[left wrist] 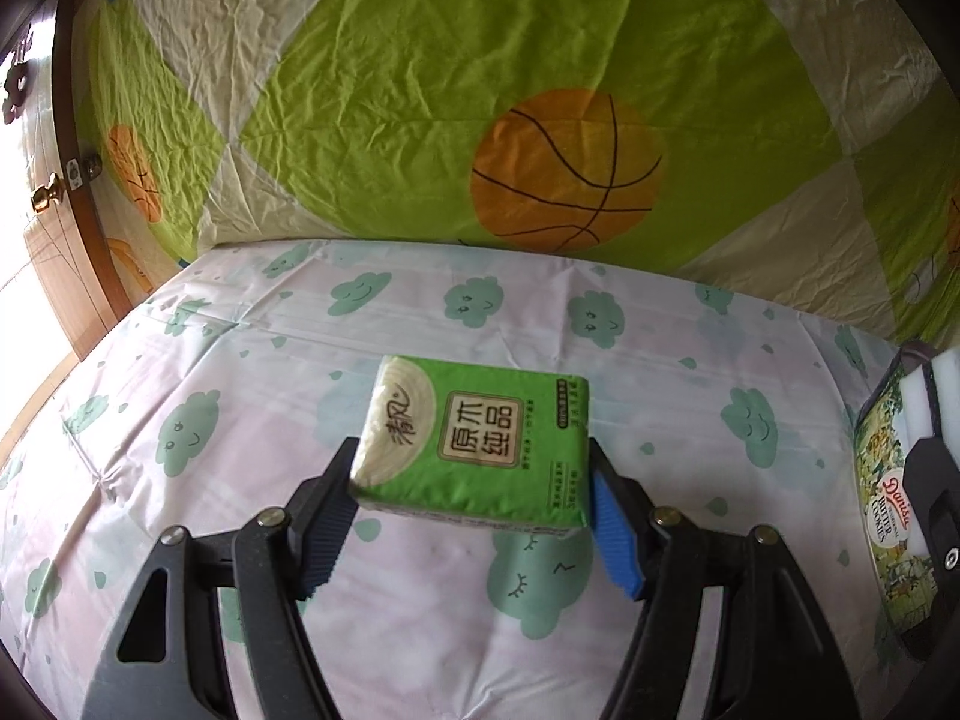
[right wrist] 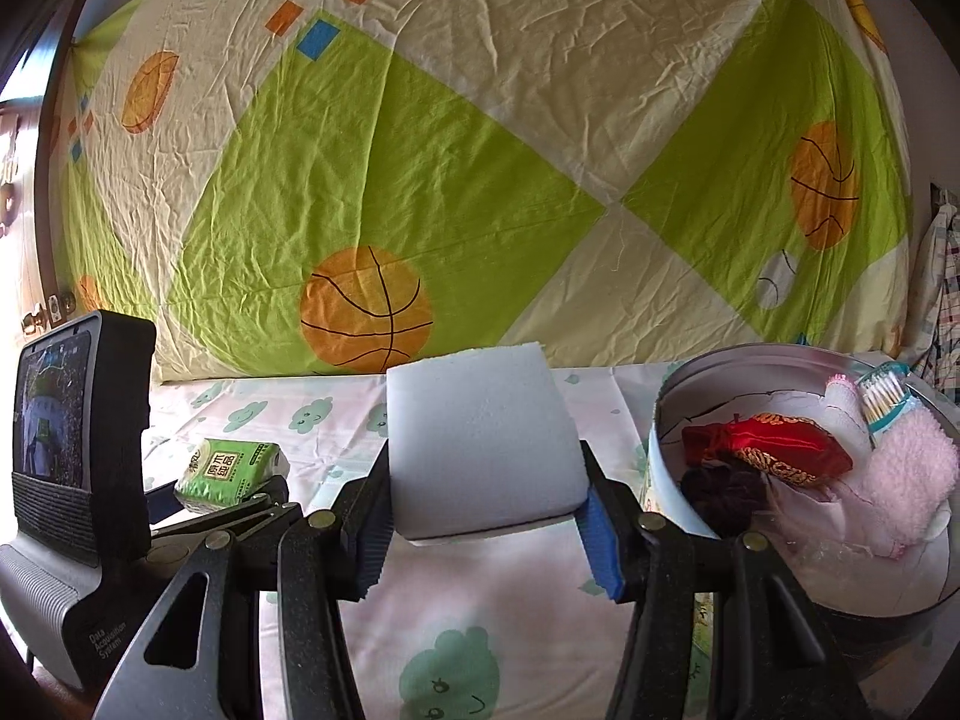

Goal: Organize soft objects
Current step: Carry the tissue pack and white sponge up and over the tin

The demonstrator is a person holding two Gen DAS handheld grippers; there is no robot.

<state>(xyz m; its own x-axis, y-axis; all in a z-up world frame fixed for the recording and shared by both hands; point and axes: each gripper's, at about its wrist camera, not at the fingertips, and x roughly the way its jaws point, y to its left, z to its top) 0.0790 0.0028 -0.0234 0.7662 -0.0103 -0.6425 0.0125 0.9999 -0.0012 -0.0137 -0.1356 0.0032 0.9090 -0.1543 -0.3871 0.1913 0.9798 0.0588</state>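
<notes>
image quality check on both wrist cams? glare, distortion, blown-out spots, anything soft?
Left wrist: strong fisheye bend, dark corner vignette, window area at the left edge blown out; tissue pack in the left tongs sharp, print legible. Right wrist: same bend and vignette, daylight clipped at far left; white sponge in the right tongs nearly featureless, round tin contents readable.

Flat surface covered with a white sheet (left wrist: 420, 324) printed with green smiling clouds and small green drops; creases run across it. At the far edge it meets an upright green-and-cream cloth (left wrist: 372, 90) with basketball prints. A round metal cookie tin (right wrist: 660, 468) sits directly on the sheet at the right side; its printed outer wall shows at the right edge of the left wrist view (left wrist: 888, 510). Other items lie inside the tin, not on the sheet.
</notes>
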